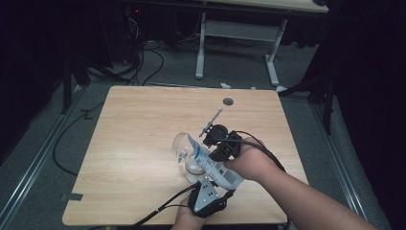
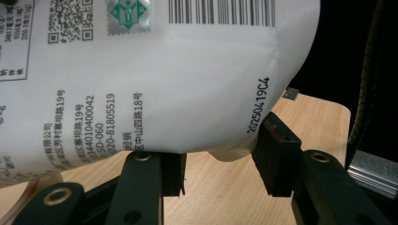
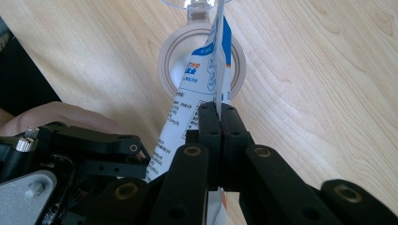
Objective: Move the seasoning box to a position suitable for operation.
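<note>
A white and blue printed pouch [image 1: 213, 167] hangs tilted, with its top over the mouth of a clear glass jar [image 1: 187, 165] whose hinged lid [image 1: 181, 141] stands open. My right gripper [image 3: 219, 112] is shut on the pouch's thin edge [image 3: 217, 70], directly above the jar's rim [image 3: 164, 70]; pale contents lie in the jar. My left gripper [image 2: 220, 164] sits at the near table edge, under the pouch's lower end [image 2: 164, 84]. Its jaws stand apart with bare table between them, and the pouch lies just past the pads [image 2: 277, 154].
The wooden table [image 1: 143, 124] has a round grey hole [image 1: 228, 101] near its far edge. Cables trail from both grippers off the near edge. A white-legged desk [image 1: 239, 31] and floor cables stand beyond the table.
</note>
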